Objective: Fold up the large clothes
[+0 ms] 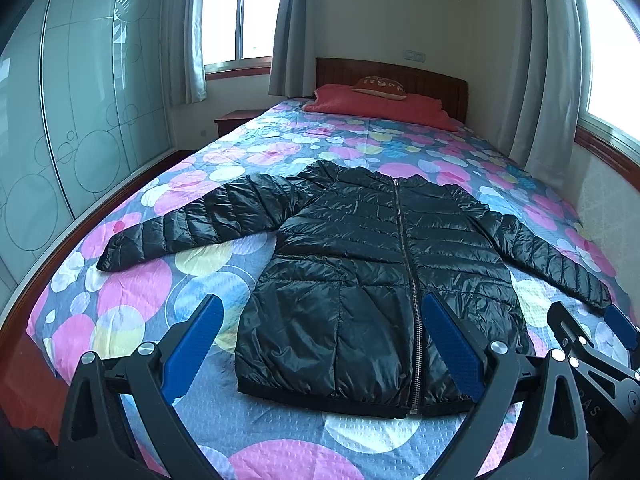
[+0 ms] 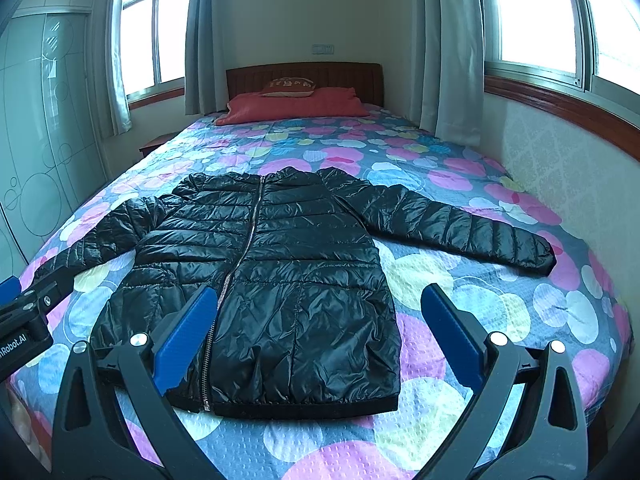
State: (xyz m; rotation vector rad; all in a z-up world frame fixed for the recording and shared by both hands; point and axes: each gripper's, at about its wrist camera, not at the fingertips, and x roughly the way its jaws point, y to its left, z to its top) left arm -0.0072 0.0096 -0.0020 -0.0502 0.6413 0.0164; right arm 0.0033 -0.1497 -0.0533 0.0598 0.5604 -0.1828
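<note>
My left tool point(image 1: 324, 340) hung with its blue pads spread wide and nothing between them, above the hem of the black puffer jacket point(image 1: 360, 272). My right tool point(image 2: 320, 334) was spread the same way, empty. The jacket lay flat, zipped, sleeves out, on the bed point(image 1: 160, 280) with its circle-patterned cover.

Light: daylight from my far-left window point(image 1: 240, 16) and right window point(image 2: 540, 12), both blown out | Glare: sheen on jacket point(image 1: 360, 264) | Focus: sharp | Edges: strong fisheye bend, dark corners
</note>
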